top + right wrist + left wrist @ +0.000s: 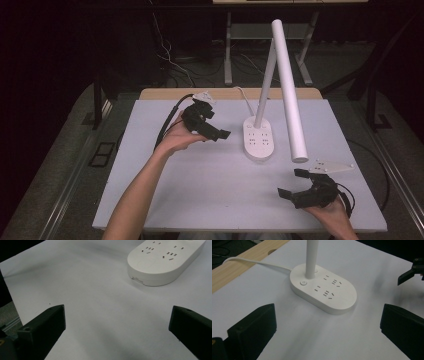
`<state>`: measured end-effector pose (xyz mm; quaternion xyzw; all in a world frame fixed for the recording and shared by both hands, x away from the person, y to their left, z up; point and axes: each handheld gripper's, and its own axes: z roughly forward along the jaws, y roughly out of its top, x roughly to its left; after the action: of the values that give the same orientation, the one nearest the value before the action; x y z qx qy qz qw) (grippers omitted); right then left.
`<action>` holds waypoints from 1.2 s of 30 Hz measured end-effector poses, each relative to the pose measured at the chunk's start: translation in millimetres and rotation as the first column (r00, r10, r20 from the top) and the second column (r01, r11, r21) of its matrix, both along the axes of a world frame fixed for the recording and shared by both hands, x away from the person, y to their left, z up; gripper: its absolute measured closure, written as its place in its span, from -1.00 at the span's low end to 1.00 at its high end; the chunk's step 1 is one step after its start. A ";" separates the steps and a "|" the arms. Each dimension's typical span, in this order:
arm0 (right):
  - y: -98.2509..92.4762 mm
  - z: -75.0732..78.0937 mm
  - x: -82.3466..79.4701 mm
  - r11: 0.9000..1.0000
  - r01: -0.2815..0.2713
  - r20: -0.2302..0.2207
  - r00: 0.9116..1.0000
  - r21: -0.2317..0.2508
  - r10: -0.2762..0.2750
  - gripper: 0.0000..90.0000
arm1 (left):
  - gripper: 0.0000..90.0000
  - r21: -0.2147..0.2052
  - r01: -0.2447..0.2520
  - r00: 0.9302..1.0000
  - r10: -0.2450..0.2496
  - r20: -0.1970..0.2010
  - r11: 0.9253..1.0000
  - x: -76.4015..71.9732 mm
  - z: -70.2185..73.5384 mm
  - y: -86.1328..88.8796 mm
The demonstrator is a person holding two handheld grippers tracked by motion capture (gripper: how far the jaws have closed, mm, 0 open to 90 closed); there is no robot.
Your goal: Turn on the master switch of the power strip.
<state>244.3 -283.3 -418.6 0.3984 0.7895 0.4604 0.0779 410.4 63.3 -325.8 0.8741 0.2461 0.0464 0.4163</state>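
White bench (200, 190) w/ a white desk lamp standing mid-bench, a bit toward the far edge. Its oval base (259, 140) doubles as a power strip: two socket groups on top plus a round button (303, 282) next to the stem. Stem (265, 85) rises from the far end of the base, tilted; the long tube-shaped lamp head (289, 95) slants down from the top toward my right side, its lower end hanging above the bench, not touching. White cord (254, 262) runs off the base toward the wooden strip (160, 94) at the far edge. My left tool (220, 134) is in my left hand (175, 137), raised left of the base, jaws spread wide & empty, pointed at the base; in the left gripper view the base sits between & beyond the jaws, well apart from them. My right tool (292, 182) is in my right hand (330, 212) near the front right corner, jaws also wide open, nothing in them, aimed left across the bench; in the right gripper view the base's near end is up top right, apart from both jaws. Each tool carries a grey three-cornered plate. Floor beyond the bench is dark, w/ cables & metal legs back there.
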 end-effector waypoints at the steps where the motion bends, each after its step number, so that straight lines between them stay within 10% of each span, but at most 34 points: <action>1: 0.0 0.0 0.1 1.000 0.000 0.000 1.000 -0.001 0.000 -0.99 | -1.00 -0.003 0.002 1.000 -0.002 -0.001 1.000 1.6 -0.6 -1.1; 36: 0.0 0.3 0.7 1.000 -0.005 -0.003 1.000 -0.003 0.005 -0.99 | -0.94 -0.043 -0.091 0.996 0.090 -0.027 0.995 63.5 -11.1 -31.5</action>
<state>245.0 -283.3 -418.3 0.3969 0.7914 0.4587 0.0760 473.9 31.8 -336.8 0.8530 0.2918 0.0487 0.4300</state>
